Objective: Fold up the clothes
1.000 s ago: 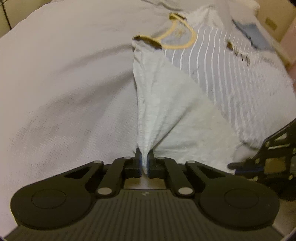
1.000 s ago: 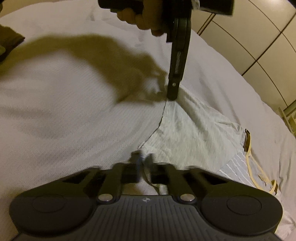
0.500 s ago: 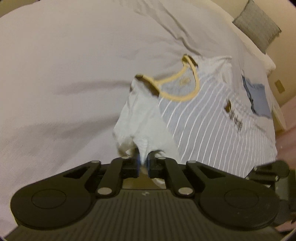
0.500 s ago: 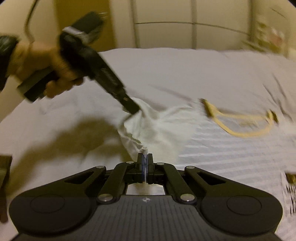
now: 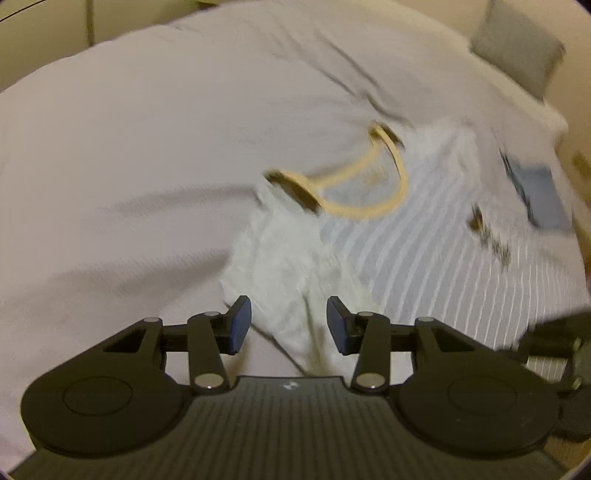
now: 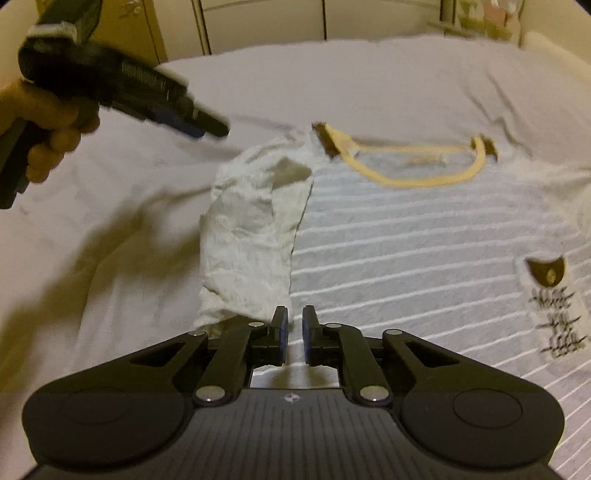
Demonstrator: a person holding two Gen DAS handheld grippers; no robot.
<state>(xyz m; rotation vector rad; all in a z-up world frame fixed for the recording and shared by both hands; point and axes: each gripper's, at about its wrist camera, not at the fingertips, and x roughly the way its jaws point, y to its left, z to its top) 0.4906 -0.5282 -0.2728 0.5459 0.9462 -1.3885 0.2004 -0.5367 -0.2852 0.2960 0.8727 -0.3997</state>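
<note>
A grey T-shirt point(image 6: 406, 251) with white stripes and a yellow collar point(image 6: 410, 181) lies flat on the bed, chest up. Its white sleeve point(image 6: 251, 236) lies crumpled along the shirt's left edge. My left gripper point(image 5: 289, 325) hovers over the sleeve point(image 5: 288, 266); its jaws are opening and stand wide, the cloth lying loose below them. In the right wrist view a hand point(image 6: 48, 122) holds that left gripper point(image 6: 207, 127) above the sleeve's top. My right gripper point(image 6: 294, 332) is at the sleeve's lower end; its jaws are opening, a narrow gap with no cloth pinched.
The white bedsheet point(image 5: 147, 147) spreads wide to the left of the shirt. A grey pillow point(image 5: 517, 48) and a blue folded item point(image 5: 535, 192) lie at the far right. Wardrobe doors point(image 6: 258, 22) stand behind the bed.
Both grippers were pinching the sleeve and pulling it taut; both have let go. The sleeve has dropped and lies slack beside the shirt. The left gripper has lifted away a little.
</note>
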